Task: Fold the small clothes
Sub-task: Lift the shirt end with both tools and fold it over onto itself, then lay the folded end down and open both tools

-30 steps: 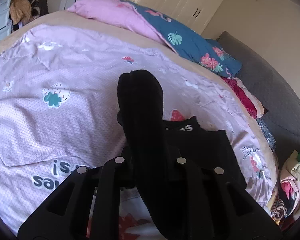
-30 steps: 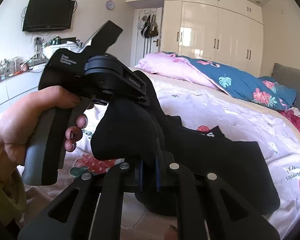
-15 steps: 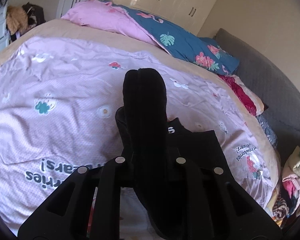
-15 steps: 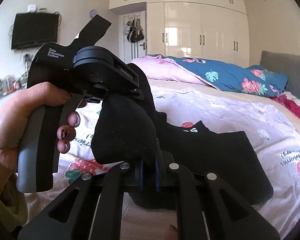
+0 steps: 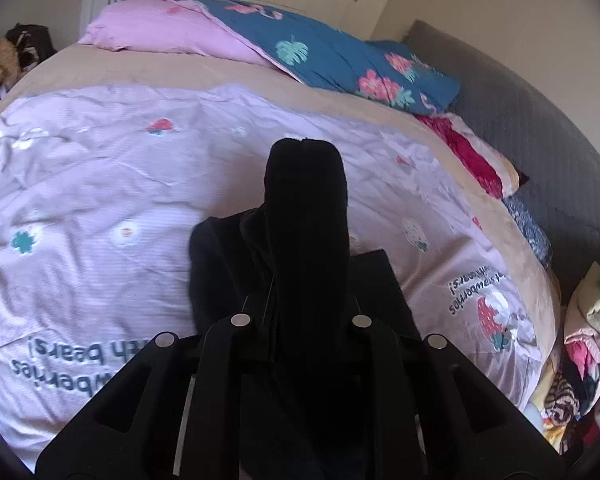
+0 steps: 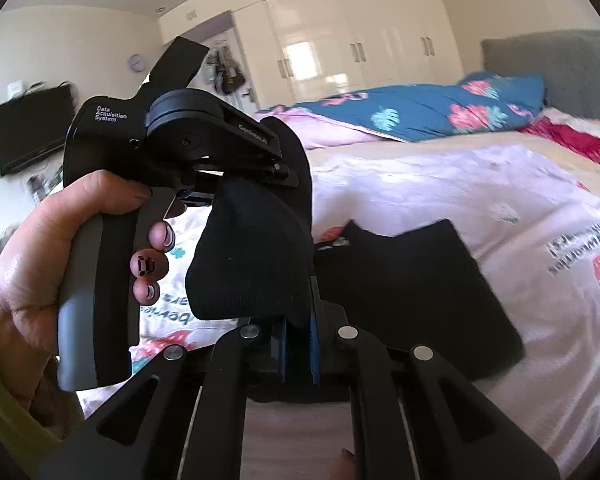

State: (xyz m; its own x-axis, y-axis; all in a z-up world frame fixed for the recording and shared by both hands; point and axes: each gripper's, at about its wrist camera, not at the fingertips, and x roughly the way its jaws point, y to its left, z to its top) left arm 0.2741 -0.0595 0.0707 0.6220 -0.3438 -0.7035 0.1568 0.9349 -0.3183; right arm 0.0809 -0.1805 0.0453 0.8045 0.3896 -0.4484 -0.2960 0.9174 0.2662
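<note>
A small black garment (image 6: 412, 300) lies partly on the pink strawberry-print quilt (image 5: 100, 184), with one end lifted off it. My left gripper (image 5: 305, 168) is shut on that lifted end, and the black cloth drapes over its fingers and hides them. In the right wrist view my right gripper (image 6: 300, 320) is shut on a bunched fold of the same garment between its blue pads (image 6: 314, 344). Just ahead of it a hand (image 6: 28, 264) holds the left gripper (image 6: 296, 200), close beside mine. The rest of the garment (image 5: 376, 280) spreads flat to the right.
Pink and blue floral pillows (image 5: 332, 60) lie at the bed's far side. A grey headboard (image 5: 540, 128) runs along the right. A pile of mixed clothes (image 5: 588, 344) sits beyond the bed's right edge. White wardrobes (image 6: 340, 40) and a wall television (image 6: 32, 128) stand behind.
Both grippers moved together across the bed toward the headboard side, still holding the black garment. The white lettering on it has gone out of sight. The right wrist view has tilted.
</note>
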